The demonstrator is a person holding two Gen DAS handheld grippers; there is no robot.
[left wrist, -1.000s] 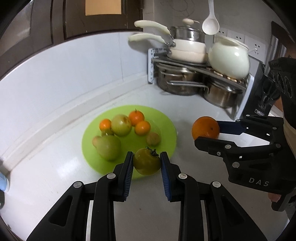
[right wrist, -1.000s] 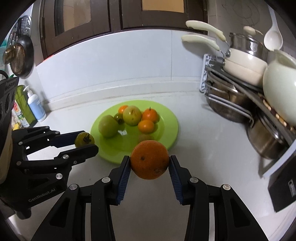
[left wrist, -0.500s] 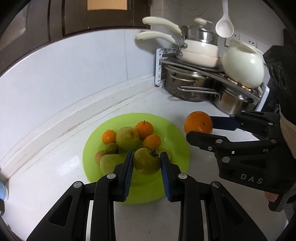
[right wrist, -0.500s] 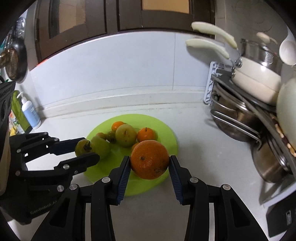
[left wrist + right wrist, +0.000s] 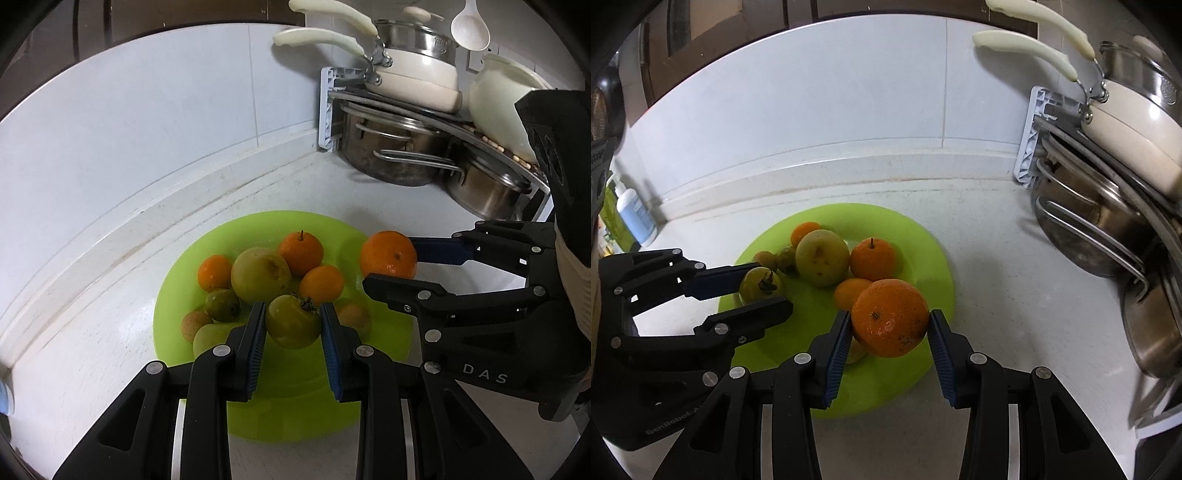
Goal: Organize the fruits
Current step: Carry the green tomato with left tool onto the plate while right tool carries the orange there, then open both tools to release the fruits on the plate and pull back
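A: What is the left gripper [image 5: 293, 328] clenching?
B: A green tomato [image 5: 293, 321], hanging just over the near part of the green plate [image 5: 295, 406], ready to join the pile.
A: And the right gripper [image 5: 889, 332]?
B: It is squeezing a large orange [image 5: 889, 317], hovering above the plate's near-right side; the other fruits are sitting just ahead.

Two fruits up in the air over the green plate

Greenish-yellow persimmon [image 5: 293, 322] with a dark dried stem cap and a big orange [image 5: 889, 322] are each pinched above the lime plate [image 5: 295, 402], which holds small oranges [image 5: 301, 248], a yellow-green apple [image 5: 260, 275] and a few little greenish fruits.
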